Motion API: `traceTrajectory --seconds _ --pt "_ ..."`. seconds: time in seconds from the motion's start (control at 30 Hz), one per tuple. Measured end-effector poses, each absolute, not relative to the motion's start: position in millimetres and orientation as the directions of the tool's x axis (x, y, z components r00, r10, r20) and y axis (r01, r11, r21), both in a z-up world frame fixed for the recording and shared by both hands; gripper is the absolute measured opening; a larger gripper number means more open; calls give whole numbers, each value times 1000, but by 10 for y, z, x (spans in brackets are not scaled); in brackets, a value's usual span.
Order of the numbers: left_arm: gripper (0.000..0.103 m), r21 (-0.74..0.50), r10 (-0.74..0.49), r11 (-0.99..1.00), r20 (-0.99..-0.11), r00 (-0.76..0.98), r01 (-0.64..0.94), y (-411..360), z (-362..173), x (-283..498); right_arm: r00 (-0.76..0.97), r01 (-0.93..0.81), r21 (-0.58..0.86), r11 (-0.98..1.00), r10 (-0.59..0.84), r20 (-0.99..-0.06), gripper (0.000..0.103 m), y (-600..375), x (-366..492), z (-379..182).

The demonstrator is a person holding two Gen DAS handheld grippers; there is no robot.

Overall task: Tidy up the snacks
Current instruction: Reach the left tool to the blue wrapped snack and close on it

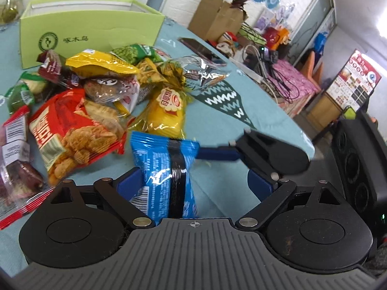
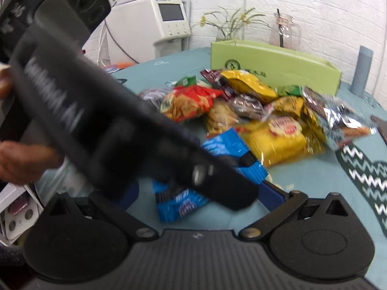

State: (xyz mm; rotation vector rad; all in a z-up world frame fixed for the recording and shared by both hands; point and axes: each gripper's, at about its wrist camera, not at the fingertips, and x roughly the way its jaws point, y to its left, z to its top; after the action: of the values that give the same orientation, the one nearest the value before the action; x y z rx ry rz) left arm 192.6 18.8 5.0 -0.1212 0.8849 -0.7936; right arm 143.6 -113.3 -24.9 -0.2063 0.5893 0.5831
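A blue snack packet (image 1: pixel 164 174) lies on the teal tablecloth between the wide-spread fingers of my left gripper (image 1: pixel 193 181), which is open around it. My right gripper (image 2: pixel 200 188) reaches in from the right of the left wrist view; its blue finger (image 1: pixel 217 154) touches the packet's top corner. In the right wrist view the blue packet (image 2: pixel 225 149) lies between its spread jaws, partly hidden by the left gripper's black body (image 2: pixel 96 120). A pile of snack bags (image 1: pixel 96 91) lies behind, before a green box (image 1: pixel 92 29).
A phone (image 1: pixel 203 50) lies on the table (image 1: pixel 217 120) right of the pile. A cardboard box (image 1: pixel 217 17) and cluttered shelves stand beyond the table's right edge. A glass jug (image 2: pixel 285 31), plant and grey cylinder (image 2: pixel 362 70) stand behind the green box.
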Motion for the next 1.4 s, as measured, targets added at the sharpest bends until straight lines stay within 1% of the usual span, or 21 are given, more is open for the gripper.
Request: traceTrajectory --seconds 0.03,0.07,0.17,0.3,0.5,0.57,0.63,0.73,0.8,0.9,0.97,1.03,1.1,1.23,1.3,1.4 --pt "77 -404 -656 728 -647 390 554 224 61 1887 675 -581 -26 814 464 -573 102 -1112 1467 -236" --pt "76 -413 -652 737 -645 400 535 272 74 1857 670 -591 -24 806 475 -570 102 -1100 1482 -224" --pt "79 -474 -662 743 -624 416 472 471 96 1819 665 -592 5 806 492 -562 102 -1113 1460 -204" --pt "79 -442 -611 789 -633 475 427 566 124 1859 692 -495 85 865 451 -563 102 -1181 1362 -232" --pt "73 -394 -576 808 -685 447 438 455 33 1979 721 -385 196 902 426 -546 102 -1233 1226 -309" --pt "73 -398 -587 801 -672 451 448 491 24 1951 728 -366 186 912 405 -553 102 -1219 1162 -306" --pt "73 -418 -603 790 -664 442 448 534 12 1933 713 -382 188 905 418 -563 102 -1172 1093 -318" --pt "73 -470 -645 757 -648 405 454 609 -4 1866 670 -475 177 862 485 -562 102 -1082 1007 -325" --pt "73 -504 -672 734 -636 380 455 668 -7 1826 654 -522 139 841 499 -569 102 -1001 1042 -333" --pt "73 -498 -662 746 -630 406 442 765 50 1754 628 -587 103 803 532 -568 102 -915 1189 -317" --pt "76 -505 -666 744 -612 427 437 830 94 1702 586 -655 80 752 572 -575 102 -788 1312 -296" --pt "76 -514 -657 753 -608 446 410 893 113 1682 579 -687 30 726 571 -583 102 -665 1371 -255" --pt "76 -500 -630 777 -612 479 382 960 131 1670 595 -677 11 736 556 -581 102 -668 1369 -221" --pt "77 -503 -610 792 -619 495 347 1045 128 1746 634 -554 124 823 513 -579 102 -868 1320 -226" --pt "77 -501 -608 794 -629 485 346 1004 102 1822 647 -514 154 844 500 -576 102 -888 1299 -244" --pt "77 -494 -599 801 -652 465 338 923 42 1916 688 -469 117 875 445 -573 101 -844 1260 -249"
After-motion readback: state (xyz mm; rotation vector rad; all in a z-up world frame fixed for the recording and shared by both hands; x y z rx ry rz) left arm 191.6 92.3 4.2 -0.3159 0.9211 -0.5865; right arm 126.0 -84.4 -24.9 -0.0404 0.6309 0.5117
